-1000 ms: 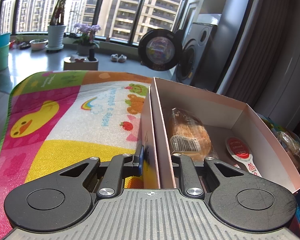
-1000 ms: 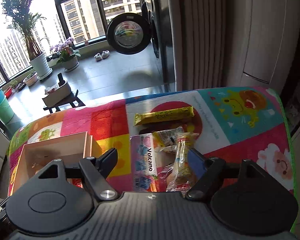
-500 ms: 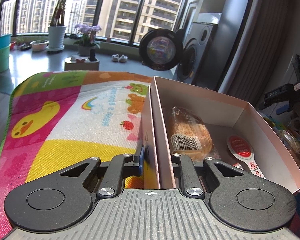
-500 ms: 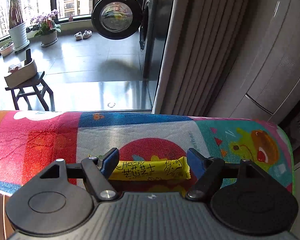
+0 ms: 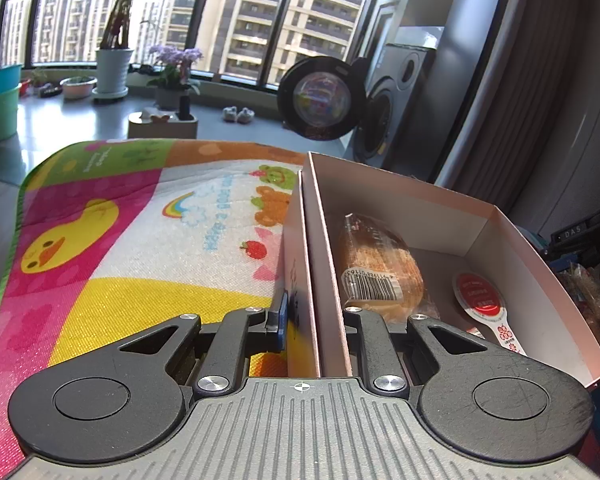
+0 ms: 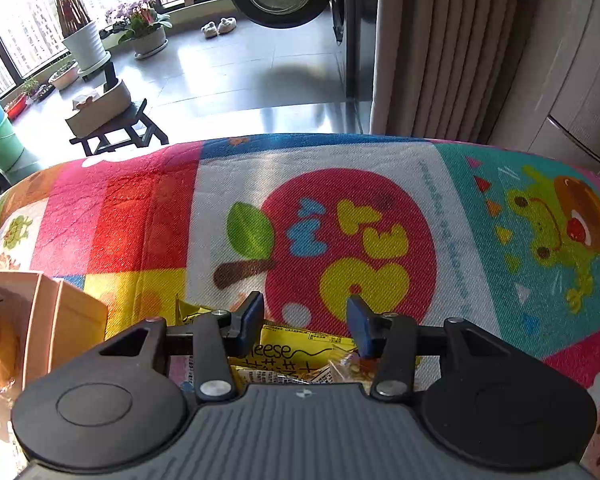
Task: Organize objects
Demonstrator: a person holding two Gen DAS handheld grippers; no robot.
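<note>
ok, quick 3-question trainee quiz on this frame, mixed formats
1. True or false: the left gripper is shut on the side wall of the box.
2. Multiple choice: which thing lies under the right gripper? A) bread B) yellow packet C) red lid
3. Fill in: the bread lies inside the ____.

Key:
1. True. One of the fingers is outside the wall, the other inside.
2. B. The yellow packet lies below the open fingers, not gripped.
3. box
</note>
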